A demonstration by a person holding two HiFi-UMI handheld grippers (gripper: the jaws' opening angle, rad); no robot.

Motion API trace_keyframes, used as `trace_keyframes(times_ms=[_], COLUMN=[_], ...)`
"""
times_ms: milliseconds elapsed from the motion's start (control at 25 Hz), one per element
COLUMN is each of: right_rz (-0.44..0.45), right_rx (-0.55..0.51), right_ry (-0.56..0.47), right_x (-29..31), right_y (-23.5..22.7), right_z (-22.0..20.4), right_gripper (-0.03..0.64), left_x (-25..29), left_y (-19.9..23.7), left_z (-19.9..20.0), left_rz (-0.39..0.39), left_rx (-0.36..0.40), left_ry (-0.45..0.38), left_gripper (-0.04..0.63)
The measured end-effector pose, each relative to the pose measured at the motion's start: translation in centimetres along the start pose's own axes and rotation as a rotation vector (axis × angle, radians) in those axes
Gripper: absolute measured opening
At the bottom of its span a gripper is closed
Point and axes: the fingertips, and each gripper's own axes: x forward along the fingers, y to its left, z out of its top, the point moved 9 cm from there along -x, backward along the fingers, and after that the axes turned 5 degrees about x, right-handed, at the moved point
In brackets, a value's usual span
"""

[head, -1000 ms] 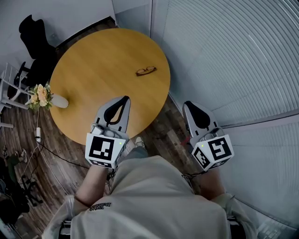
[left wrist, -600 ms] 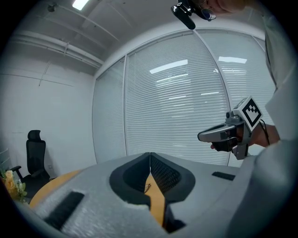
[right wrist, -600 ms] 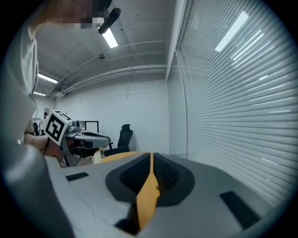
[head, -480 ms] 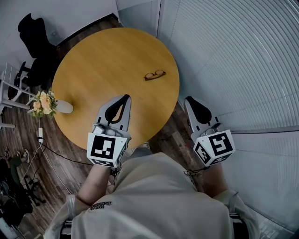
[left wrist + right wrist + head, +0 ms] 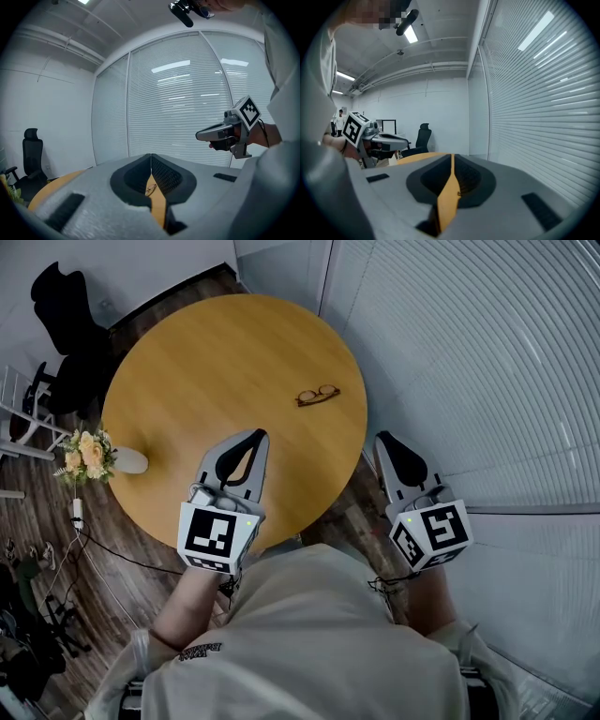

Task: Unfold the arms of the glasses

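I have closed in on the round tabletop [image 5: 206,362] since a second ago: in the head view its near rim now lies under my left tongs [image 5: 253,436], and the glasses [image 5: 318,395] have slid right and slightly down the frame. They lie alone toward the tabletop's right side, arms apparently folded, well apart from both tongs and not yet touched. The left tongs are clenched on nothing, tips met, and through the slit beneath them the left gripper view shows the glasses [image 5: 150,190] small and straight ahead. The right tongs [image 5: 386,439] hang off the tabletop's right edge over the wooden floor [image 5: 342,507], beside the slatted blinds [image 5: 469,352]. They look pressed together and empty as well, with only a strip of tabletop showing between them. I judge both are carried shut and level because this is the approach, with no grip needed yet. The task itself has not begun. The only container is a white vase [image 5: 127,461] at the tabletop's left rim, holding a bunch of pale flowers [image 5: 84,454], far clear of the glasses. A black office chair [image 5: 66,324] stands beyond.
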Motion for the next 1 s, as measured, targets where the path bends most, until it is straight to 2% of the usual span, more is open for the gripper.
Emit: trace_keyframes(times_ms=[280, 440, 680, 1000], right_rz=[-0.014, -0.009, 0.044, 0.048], right_rx=[-0.002, -0.002, 0.045, 0.055], right_ry=[0.016, 0.016, 0.029, 0.04], right_x=[0.3, 0.5, 1.4, 2.0], right_y=[-0.5, -1.0, -1.6, -4.2], right_z=[-0.4, -0.1, -0.1, -0.7], right_gripper=[0.04, 0.04, 0.04, 0.04], left_x=[0.5, 0.7, 1.3, 3.2], left_y=[0.1, -0.1, -0.2, -0.4], left_z=[-0.1, 0.2, 0.0, 0.4], left_rz=[0.0, 0.0, 0.026, 0.054], left_rx=[-0.009, 0.012, 0.018, 0.03], left_ry=[-0.033, -0.016, 0.041, 0.06], left_gripper=[0.023, 0.023, 0.023, 0.025])
